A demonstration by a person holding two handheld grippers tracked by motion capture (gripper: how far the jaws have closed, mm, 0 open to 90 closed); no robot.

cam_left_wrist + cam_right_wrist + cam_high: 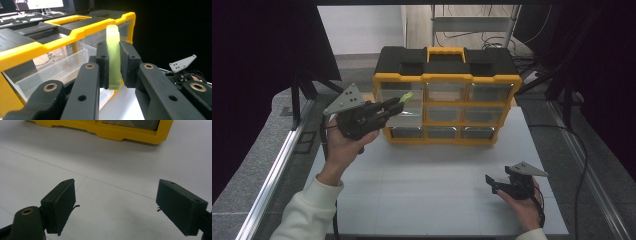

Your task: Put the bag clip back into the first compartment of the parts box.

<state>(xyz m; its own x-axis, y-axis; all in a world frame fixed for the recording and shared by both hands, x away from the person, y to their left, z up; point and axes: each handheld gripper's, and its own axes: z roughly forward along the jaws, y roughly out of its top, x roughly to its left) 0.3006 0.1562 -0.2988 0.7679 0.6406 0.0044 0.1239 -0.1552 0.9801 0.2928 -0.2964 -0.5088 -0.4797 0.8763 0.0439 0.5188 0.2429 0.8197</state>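
My left gripper (398,102) is raised in front of the left column of the yellow and black drawer organizer (447,80), just over a clear drawer (408,114) that is pulled out. It is shut on a pale green flat piece (114,57), which stands up between the pads and pokes out at the tips (406,96). My right gripper (492,183) rests low on the white table (432,195) at the near right, its jaws wide apart with nothing between them (115,205).
The organizer has several clear drawers in a yellow frame and a yellow handle (446,51) on its black lid. A metal rail (277,165) runs along the table's left edge. Cables (579,150) trail at the right. Dark curtains flank the table.
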